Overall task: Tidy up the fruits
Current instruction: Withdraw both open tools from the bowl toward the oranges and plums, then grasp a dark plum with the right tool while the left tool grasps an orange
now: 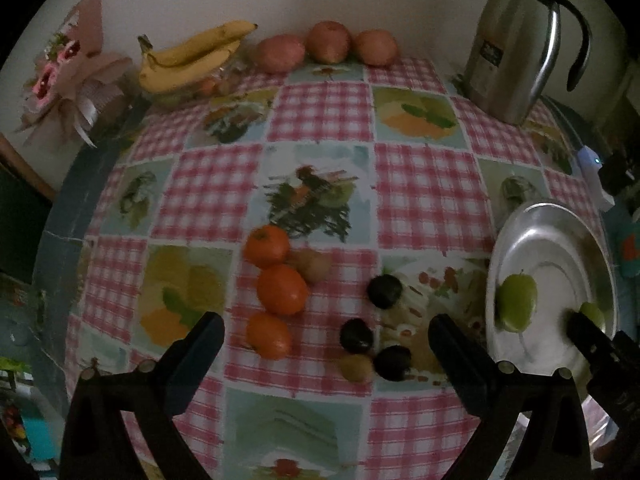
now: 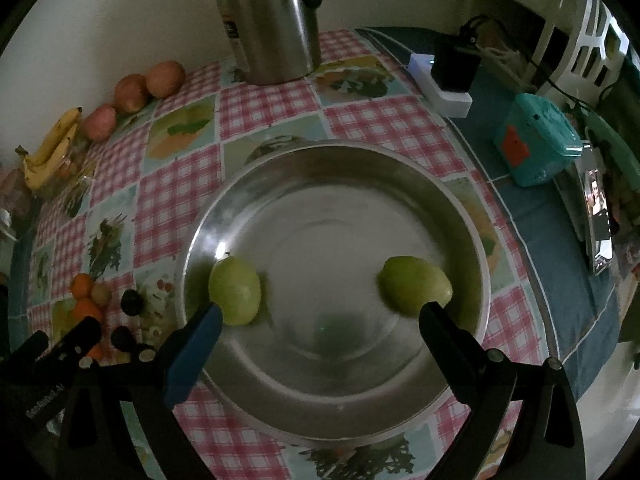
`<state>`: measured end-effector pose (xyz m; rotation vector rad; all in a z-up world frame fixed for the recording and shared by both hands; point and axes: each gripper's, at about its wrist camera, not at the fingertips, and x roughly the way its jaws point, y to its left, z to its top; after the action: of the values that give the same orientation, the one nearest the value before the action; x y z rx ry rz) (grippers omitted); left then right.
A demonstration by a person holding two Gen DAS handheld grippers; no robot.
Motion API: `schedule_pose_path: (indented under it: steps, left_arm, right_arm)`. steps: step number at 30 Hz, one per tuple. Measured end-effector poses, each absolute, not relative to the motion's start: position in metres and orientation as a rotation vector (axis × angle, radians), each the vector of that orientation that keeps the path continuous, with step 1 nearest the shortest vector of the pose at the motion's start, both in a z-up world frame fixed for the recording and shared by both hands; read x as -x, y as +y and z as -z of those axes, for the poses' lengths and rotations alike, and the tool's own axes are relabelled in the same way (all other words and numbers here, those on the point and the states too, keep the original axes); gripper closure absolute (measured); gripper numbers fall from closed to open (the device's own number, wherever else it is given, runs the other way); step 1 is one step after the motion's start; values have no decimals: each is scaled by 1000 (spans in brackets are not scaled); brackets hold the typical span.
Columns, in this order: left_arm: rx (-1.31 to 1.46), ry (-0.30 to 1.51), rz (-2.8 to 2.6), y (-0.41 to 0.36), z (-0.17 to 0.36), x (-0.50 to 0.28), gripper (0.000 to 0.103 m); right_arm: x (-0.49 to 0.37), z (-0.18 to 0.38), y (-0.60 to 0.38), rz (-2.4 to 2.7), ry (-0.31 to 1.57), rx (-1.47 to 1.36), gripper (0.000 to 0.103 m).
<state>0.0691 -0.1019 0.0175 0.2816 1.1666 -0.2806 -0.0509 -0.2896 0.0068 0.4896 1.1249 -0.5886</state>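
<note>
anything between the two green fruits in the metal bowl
No, only bare bowl floor lies between the left green fruit and right one, seen in the right wrist view.

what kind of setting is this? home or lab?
Likely a home dining or kitchen table: patterned checked tablecloth, steel thermos jug, loose fruit such as bananas, and a metal bowl.

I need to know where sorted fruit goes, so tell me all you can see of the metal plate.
The metal plate is a round, shallow dish of dull silvery steel with a raised rim, lying flat on the checked tablecloth. Two green fruits rest in it, apart, one left, one right. The right tongs hover open above it; whether they touch it cannot be told.
</note>
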Motion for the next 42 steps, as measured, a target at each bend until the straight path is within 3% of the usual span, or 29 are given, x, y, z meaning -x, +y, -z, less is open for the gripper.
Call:
schedule_pose_path:
  steps: [25,42]
  left_arm:
    - [-43,1087,62,47,-57,-110,0]
    - [-27,1198,108,37,-24,-115,0]
  right_arm:
    - [-3,-26,-182,344,1130,-419,4]
    - [-22,-2,-147,255,1209,-386,4]
